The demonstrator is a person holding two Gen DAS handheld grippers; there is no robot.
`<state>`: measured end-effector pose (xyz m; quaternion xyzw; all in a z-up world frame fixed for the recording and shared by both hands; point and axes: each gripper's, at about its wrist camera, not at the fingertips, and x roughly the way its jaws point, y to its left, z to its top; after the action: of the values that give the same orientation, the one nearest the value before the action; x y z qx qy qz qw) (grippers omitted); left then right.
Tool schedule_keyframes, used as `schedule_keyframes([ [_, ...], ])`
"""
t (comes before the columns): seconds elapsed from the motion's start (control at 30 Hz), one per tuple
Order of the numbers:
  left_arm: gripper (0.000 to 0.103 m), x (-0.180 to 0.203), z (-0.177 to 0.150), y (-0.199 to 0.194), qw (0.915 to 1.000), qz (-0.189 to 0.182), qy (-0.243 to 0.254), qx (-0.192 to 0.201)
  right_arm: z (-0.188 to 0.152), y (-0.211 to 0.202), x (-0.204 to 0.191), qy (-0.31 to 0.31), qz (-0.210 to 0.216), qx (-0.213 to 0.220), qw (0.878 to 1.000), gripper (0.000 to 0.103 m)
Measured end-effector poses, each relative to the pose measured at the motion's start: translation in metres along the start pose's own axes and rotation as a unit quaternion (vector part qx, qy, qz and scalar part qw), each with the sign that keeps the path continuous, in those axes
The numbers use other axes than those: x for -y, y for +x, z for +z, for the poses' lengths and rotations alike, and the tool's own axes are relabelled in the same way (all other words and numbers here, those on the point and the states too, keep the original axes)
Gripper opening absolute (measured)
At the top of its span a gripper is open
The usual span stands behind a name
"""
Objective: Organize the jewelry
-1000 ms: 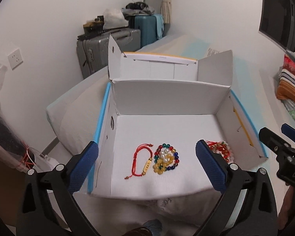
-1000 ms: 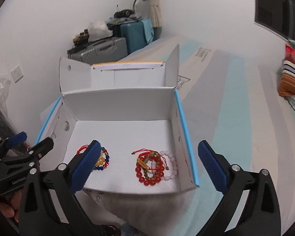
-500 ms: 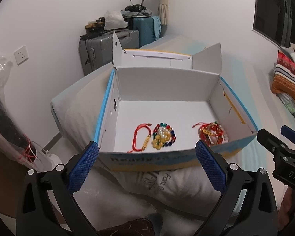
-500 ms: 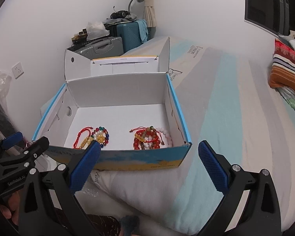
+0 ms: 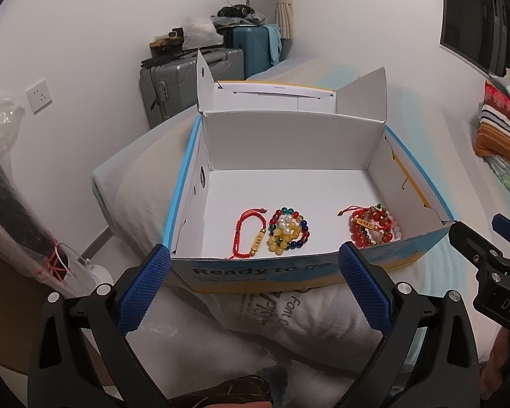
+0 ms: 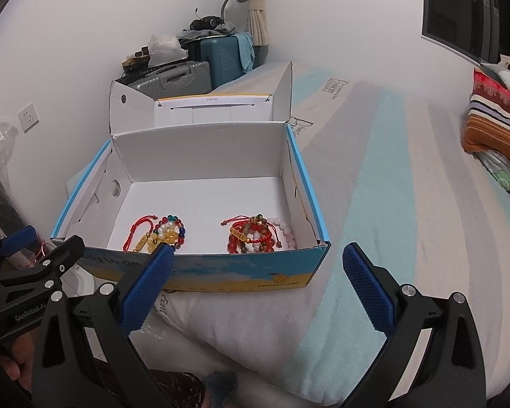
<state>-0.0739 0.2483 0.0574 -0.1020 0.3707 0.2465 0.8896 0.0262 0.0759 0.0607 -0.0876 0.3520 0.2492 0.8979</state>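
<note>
Bracelets in open white cardboard box [image 5: 289, 142]: near wall hides part of red-bead bracelet pile [image 5: 372, 227]. Left gripper [image 5: 255, 278], right gripper [image 6: 258, 275] gape wide, empty, outside it.

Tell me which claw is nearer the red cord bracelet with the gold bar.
Left. The left claw sits straight in front of the red cord bracelet, outside the box; the right claw is off to its right.
</note>
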Motion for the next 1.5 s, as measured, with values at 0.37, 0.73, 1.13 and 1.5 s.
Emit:
schedule_keyframes([
  [0.37, 0.097, 0.0023, 0.0004, 0.0000, 1.0000, -0.003, 0.004, -0.001, -0.0010, 0.0036, -0.0017, -0.003, 0.000, -0.003, 1.000, 0.095],
  [0.73, 0.097, 0.0025, 0.0009, -0.0007, 1.0000, -0.003, 0.003, 0.003, -0.0012, 0.0048, -0.0017, -0.003, 0.000, -0.005, 1.000, 0.095],
  [1.13, 0.097, 0.0032, 0.0011, 0.0003, 1.0000, -0.006, 0.001, 0.003, -0.0029, 0.0075, -0.0025, -0.003, 0.000, -0.007, 1.000, 0.095],
  [1.5, 0.097, 0.0050, -0.0002, 0.0008, 1.0000, -0.008, 0.004, 0.002, -0.0041, 0.0092, -0.0036, -0.003, 0.000, -0.008, 1.000, 0.095],
])
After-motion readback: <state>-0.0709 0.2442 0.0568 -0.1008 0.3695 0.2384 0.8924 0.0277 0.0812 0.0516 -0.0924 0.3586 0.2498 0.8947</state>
